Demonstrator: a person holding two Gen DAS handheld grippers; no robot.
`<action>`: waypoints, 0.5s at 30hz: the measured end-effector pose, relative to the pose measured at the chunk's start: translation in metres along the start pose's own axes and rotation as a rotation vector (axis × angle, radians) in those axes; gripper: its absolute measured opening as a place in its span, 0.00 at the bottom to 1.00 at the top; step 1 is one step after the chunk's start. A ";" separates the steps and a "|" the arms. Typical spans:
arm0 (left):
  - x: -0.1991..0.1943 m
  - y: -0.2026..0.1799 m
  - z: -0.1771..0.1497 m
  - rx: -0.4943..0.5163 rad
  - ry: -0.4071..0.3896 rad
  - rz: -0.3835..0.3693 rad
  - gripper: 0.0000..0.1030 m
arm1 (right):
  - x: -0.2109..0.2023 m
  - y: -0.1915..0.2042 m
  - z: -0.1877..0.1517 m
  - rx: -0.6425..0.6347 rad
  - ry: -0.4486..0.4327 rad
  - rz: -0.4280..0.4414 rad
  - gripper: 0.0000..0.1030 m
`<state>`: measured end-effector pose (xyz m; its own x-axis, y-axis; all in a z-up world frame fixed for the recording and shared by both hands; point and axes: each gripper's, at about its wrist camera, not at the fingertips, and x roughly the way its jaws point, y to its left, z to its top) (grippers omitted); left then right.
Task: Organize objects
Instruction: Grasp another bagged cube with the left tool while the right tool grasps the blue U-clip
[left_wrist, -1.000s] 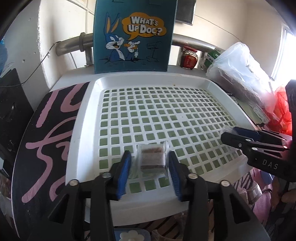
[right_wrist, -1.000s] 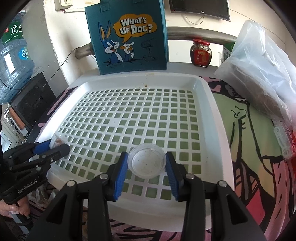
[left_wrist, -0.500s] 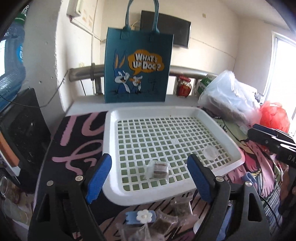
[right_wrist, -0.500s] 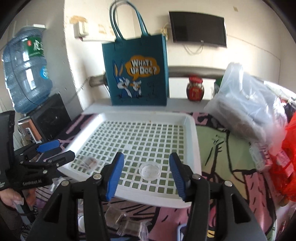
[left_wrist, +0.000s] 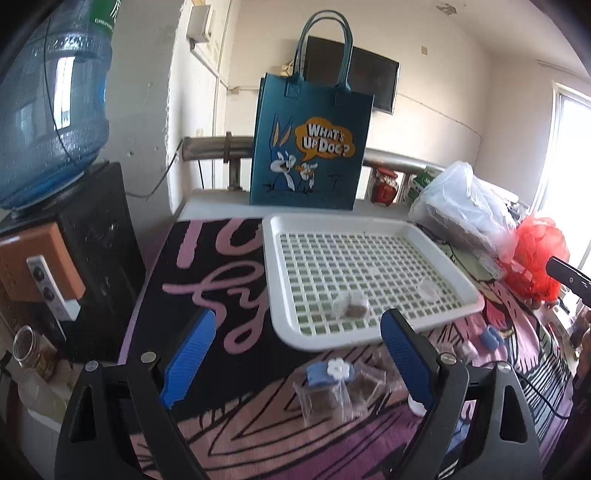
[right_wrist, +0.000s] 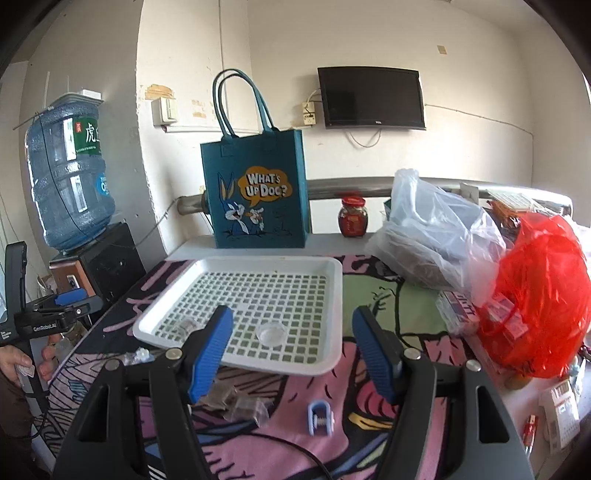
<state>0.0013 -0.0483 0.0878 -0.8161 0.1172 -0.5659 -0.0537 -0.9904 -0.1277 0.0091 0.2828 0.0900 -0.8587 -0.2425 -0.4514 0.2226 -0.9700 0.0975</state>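
Observation:
A white slotted tray (left_wrist: 284, 325) (right_wrist: 334, 314) lies on the patterned table cloth. In it lie a clear packet with a brown block (left_wrist: 352, 306) (right_wrist: 184, 326) and a clear round lid (left_wrist: 428, 290) (right_wrist: 270, 333). My left gripper (left_wrist: 297, 354) is open and empty, held back above the table's near edge. My right gripper (right_wrist: 291, 349) is open and empty, in front of the tray. On the cloth near me lie several brown packets (left_wrist: 332, 395) (right_wrist: 236, 402), a blue flower clip (left_wrist: 330, 371) and a small blue clip (right_wrist: 319, 417) (left_wrist: 489, 338).
A teal Bugs Bunny tote bag (right_wrist: 255, 195) (left_wrist: 310, 144) stands behind the tray. A red jar (right_wrist: 353, 216), a clear plastic bag (right_wrist: 432, 229) and a red bag (right_wrist: 539, 291) crowd the right. A water bottle (right_wrist: 68, 181) on a black dispenser stands at the left.
Both grippers let go of their objects in the tray, opened wide, and drew back and up. The packet and the lid stay in the tray.

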 end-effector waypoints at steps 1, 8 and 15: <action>0.002 0.000 -0.005 0.000 0.012 0.000 0.88 | 0.000 -0.001 -0.003 -0.002 0.012 -0.009 0.65; 0.023 -0.007 -0.041 0.032 0.133 0.018 0.88 | 0.015 -0.010 -0.036 0.010 0.128 -0.012 0.65; 0.038 -0.011 -0.053 0.045 0.191 0.025 0.88 | 0.046 -0.014 -0.070 0.034 0.276 -0.018 0.65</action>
<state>0.0016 -0.0291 0.0245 -0.6937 0.1005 -0.7132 -0.0644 -0.9949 -0.0775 -0.0014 0.2866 0.0052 -0.7032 -0.2162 -0.6774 0.1892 -0.9752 0.1149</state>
